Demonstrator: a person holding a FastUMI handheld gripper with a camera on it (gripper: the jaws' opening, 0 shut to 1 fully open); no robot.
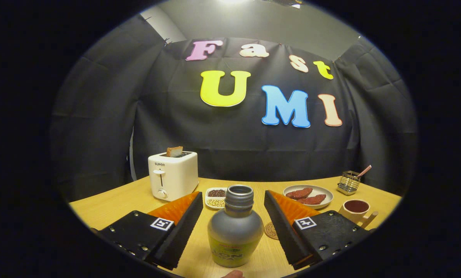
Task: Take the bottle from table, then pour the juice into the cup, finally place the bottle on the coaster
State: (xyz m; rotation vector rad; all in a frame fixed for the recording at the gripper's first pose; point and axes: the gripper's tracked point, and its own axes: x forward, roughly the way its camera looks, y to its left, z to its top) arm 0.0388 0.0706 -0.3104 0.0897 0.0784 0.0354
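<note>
Now standing wide open, gripper (233, 227) with a finger on each side of the bottle (235, 231), neither finger touching it, clear gaps showing on both sides. Sitting upright on the table (106, 210) between the fingers, uncapped, mouth open at the top, label wrapping the lower body. Looking stiff and smooth-sided, probably slippery under the pads and, judging by the dark fill, carrying some weight of juice; calling for a hold on the broad body below the shoulder, not on the narrow neck, and for keeping it upright until over the cup. Lying just beyond the right finger, partly hidden by it, a round coaster (271, 231). Sitting further right, past that finger, the cup (356, 210), already showing dark liquid inside. Resting beyond the bottle, a small dish (216, 197) of grains and a plate (308, 195) with reddish pieces; standing to the left, a toaster (173, 175) with a slice poking out; standing near the plate, a wire holder (348, 182). Peeking in at the bottom, below the bottle, a fingertip (232, 274).
</note>
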